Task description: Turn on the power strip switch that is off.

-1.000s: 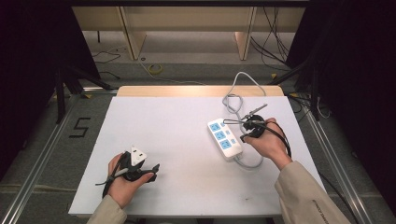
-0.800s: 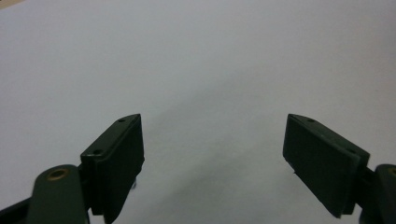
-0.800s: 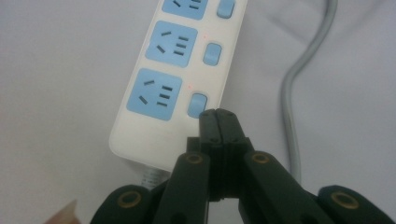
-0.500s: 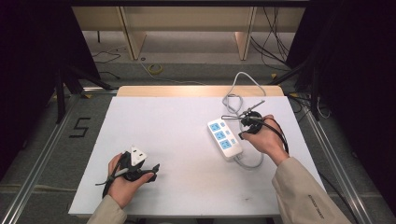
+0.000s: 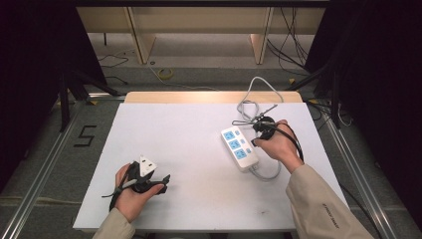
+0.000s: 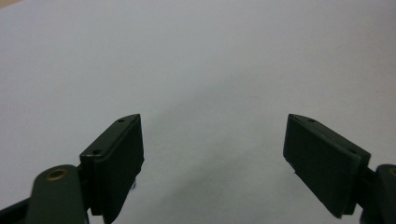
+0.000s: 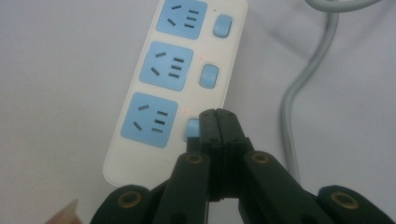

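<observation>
Left gripper (image 5: 149, 180) low in the lower left of the high view, held in the left hand (image 5: 130, 196), forearm entering from the bottom edge. Jaws stand wide apart, nothing between them. Right gripper (image 5: 263, 130) at right of centre, right hand (image 5: 276, 145) wrapped around it, sleeved forearm angling up from the lower right. Jaws pressed together, tips pointing down.

The white-topped bench (image 5: 199, 149) lies bare across its middle and left (wide passage there). On the right, the white three-socket power strip with blue faces (image 5: 239, 148) and its looping grey cable (image 5: 251, 102) block the way toward the far edge.
</observation>
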`<act>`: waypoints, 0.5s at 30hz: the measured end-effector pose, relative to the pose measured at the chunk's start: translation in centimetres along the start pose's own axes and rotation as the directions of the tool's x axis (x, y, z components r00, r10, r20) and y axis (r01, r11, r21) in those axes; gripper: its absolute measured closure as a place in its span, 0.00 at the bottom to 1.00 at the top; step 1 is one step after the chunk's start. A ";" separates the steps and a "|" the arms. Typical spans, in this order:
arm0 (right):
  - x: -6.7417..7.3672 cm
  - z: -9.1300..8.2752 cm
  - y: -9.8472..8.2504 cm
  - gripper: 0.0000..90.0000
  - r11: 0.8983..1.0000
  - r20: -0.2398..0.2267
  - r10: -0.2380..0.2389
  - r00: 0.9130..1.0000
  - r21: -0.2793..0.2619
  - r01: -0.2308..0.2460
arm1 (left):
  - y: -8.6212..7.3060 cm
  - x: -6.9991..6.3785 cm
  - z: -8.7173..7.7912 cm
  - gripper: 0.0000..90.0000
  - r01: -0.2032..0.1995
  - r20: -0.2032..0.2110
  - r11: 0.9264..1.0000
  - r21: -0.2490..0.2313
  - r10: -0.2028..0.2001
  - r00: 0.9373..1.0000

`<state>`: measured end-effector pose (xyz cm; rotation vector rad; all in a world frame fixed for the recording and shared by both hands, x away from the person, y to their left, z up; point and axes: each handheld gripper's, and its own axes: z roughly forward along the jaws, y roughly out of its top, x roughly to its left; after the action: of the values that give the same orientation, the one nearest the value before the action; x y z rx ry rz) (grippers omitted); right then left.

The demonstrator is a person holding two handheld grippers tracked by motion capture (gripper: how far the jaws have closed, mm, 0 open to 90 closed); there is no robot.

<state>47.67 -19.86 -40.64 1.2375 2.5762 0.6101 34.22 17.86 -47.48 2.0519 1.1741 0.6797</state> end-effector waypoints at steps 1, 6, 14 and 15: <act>0.0 0.0 0.1 1.00 1.000 0.000 0.002 1.000 0.001 -0.002 | 0.0 0.0 0.0 0.22 -0.002 0.002 1.000 0.002 0.002 1.000; 0.1 0.2 0.3 1.00 1.000 0.002 0.002 1.000 0.007 -0.002 | 0.1 0.0 0.1 0.22 -0.013 0.006 1.000 0.008 0.013 1.000; 0.1 0.6 0.9 1.00 1.000 0.005 0.001 1.000 0.008 -0.001 | 0.1 -0.2 0.1 0.22 -0.010 0.010 1.000 0.003 0.010 1.000; 0.1 0.6 0.9 1.00 1.000 0.005 0.001 1.000 0.008 -0.001 | 0.1 -0.2 0.1 0.22 -0.011 0.010 1.000 0.003 0.011 1.000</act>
<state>48.43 -19.08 -40.74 1.2421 2.5764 0.5961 34.24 17.58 -47.47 2.0630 1.1599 0.6721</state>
